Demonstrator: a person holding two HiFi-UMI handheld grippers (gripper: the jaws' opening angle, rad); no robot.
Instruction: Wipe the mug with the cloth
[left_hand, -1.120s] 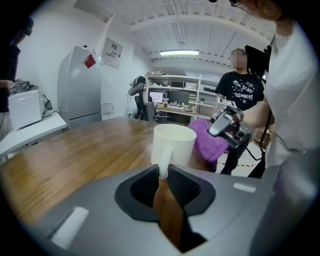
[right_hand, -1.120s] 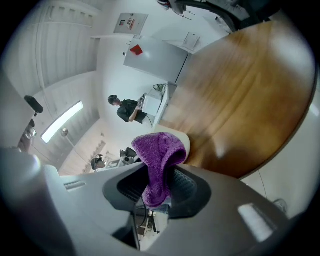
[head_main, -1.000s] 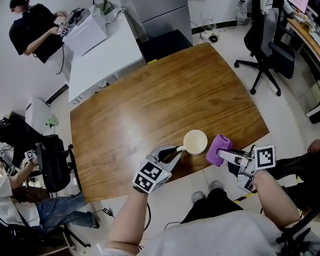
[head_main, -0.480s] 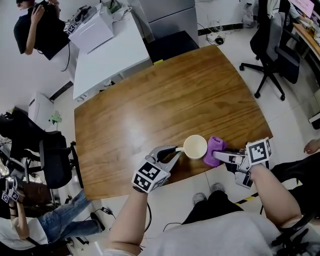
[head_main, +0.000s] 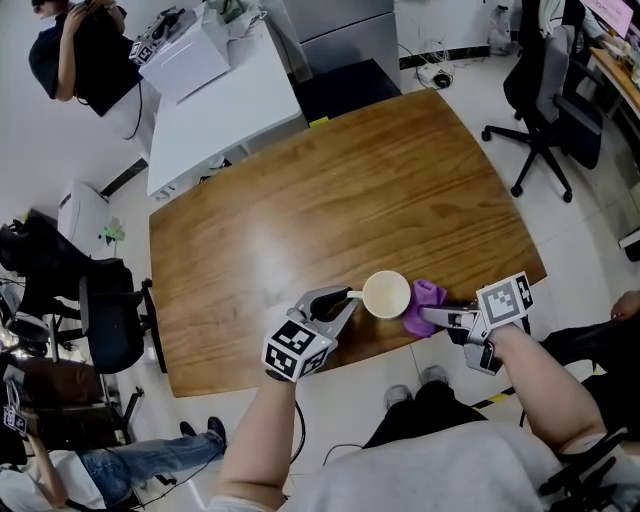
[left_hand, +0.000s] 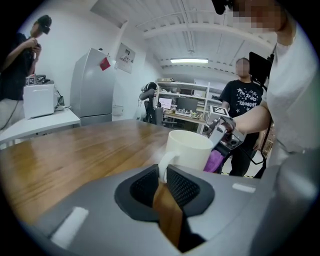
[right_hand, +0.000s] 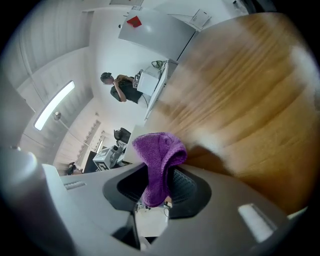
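A cream mug stands upright near the front edge of the wooden table. My left gripper is shut on its handle, and the mug's body rises just beyond the jaws. A purple cloth is pinched in my right gripper, which comes in from the right. The cloth touches the mug's right side. In the right gripper view the cloth folds up out of the jaws, with the table behind it.
A white table with boxes stands beyond the far left corner. Black office chairs stand at the right and left. A person stands at the far left, another stands behind the right gripper.
My right gripper has carried the purple cloth leftward from a gap beside the mug until it touches the mug's side. The left gripper and mug have stayed in place.
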